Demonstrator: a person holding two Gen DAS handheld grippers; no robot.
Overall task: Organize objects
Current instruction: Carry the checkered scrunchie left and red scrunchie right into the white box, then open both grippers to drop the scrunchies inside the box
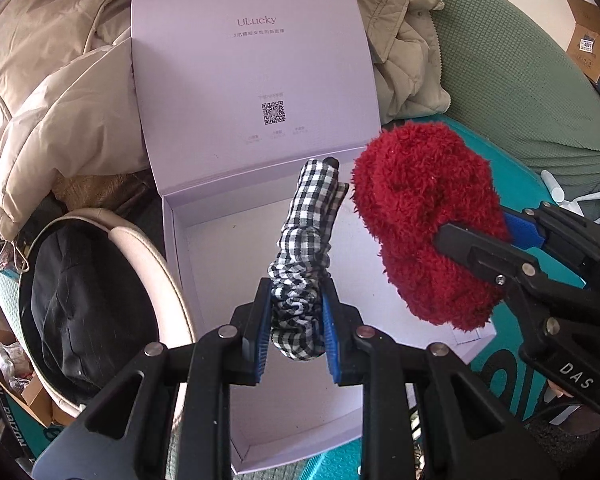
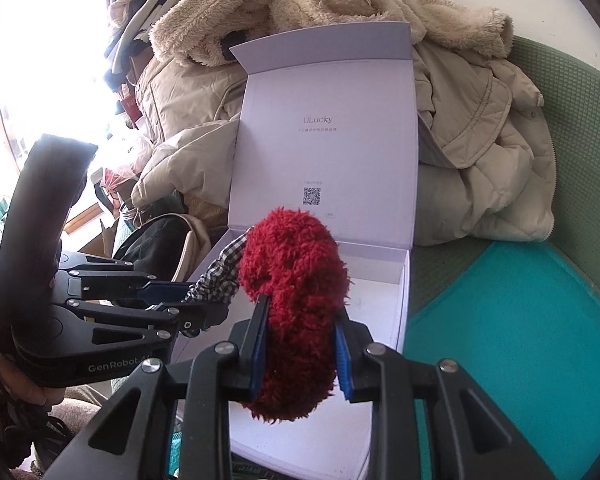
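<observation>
Two tongs, left pinching one checked scrunchie, right one red scrunchie, over one open box.

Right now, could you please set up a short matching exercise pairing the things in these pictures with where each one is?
Things:
1. checked scrunchie
2. red fluffy scrunchie
3. lilac box
4. beige padded jacket

Places or states:
A. open, lid standing up
B. clamped in the right gripper
C. heaped behind the box
D. clamped in the left gripper

Pairs: 1-D, 2-B, 3-A, 4-C
</observation>
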